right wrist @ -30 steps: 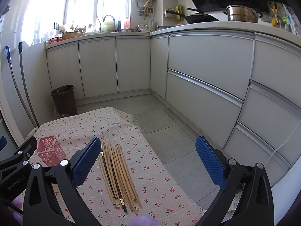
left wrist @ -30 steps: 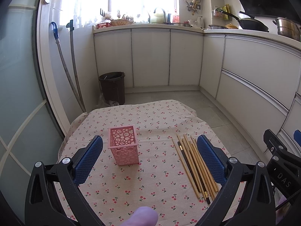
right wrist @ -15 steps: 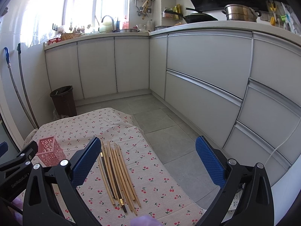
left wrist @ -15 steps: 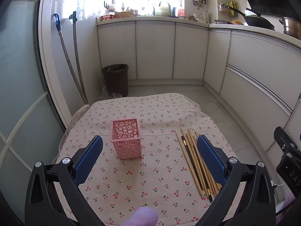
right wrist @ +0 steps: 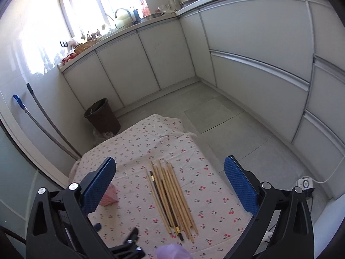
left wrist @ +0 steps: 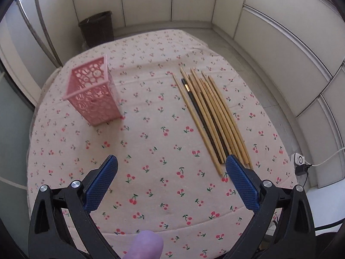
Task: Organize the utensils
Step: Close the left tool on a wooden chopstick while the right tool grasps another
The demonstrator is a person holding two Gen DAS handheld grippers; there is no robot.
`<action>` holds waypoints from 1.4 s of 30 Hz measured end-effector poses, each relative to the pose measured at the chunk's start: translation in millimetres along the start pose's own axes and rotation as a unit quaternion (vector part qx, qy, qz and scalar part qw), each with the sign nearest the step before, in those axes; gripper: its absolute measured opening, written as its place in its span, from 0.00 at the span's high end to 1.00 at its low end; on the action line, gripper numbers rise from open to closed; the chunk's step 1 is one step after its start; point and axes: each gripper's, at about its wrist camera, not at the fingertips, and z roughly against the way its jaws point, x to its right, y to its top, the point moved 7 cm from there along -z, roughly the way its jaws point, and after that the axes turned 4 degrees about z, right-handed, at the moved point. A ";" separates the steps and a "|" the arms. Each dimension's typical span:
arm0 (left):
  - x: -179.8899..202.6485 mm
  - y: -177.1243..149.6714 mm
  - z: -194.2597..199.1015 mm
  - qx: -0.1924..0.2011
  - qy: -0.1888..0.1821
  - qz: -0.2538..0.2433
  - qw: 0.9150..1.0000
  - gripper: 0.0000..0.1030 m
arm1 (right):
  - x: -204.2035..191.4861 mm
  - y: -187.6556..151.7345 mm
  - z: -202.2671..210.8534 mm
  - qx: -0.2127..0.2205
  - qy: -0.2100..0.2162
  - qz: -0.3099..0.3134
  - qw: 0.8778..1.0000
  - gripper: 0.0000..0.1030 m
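A pink perforated holder [left wrist: 92,95] stands upright on the left of the cherry-print cloth [left wrist: 151,142]. Several wooden chopsticks and a dark one [left wrist: 211,116] lie side by side on the right. My left gripper [left wrist: 171,168] hovers open above the cloth's near middle, with nothing between its blue pads. In the right wrist view the chopsticks [right wrist: 170,196] lie between the wide-open fingers of my right gripper [right wrist: 169,170], which is held above them. Only a corner of the pink holder [right wrist: 108,197] shows behind the left finger.
White kitchen cabinets [right wrist: 254,64] curve around the right and back. A dark bin [right wrist: 101,116] stands on the floor beyond the cloth. Two hoses [right wrist: 43,120] lean on the left wall. A white plug and cable [left wrist: 299,161] lie past the cloth's right edge.
Both grippers have tilted downward and come closer over the cloth. The left view now looks down on the holder and chopsticks; the right gripper has swung left, centring the chopsticks.
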 end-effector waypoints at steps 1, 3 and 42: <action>1.3 -0.8 -5.6 -0.010 -0.001 0.007 1.000 0.07 | 2.8 4.1 -4.9 -0.012 0.010 -0.007 1.000 0.05; 6.8 0.0 -17.1 -0.026 -0.001 0.016 1.000 0.07 | 11.1 7.4 -14.4 -0.031 0.023 -0.017 0.999 0.05; 15.3 118.0 -157.4 -0.107 0.070 0.043 0.991 0.89 | 88.9 -65.0 -152.6 -0.237 0.053 -0.286 0.927 0.05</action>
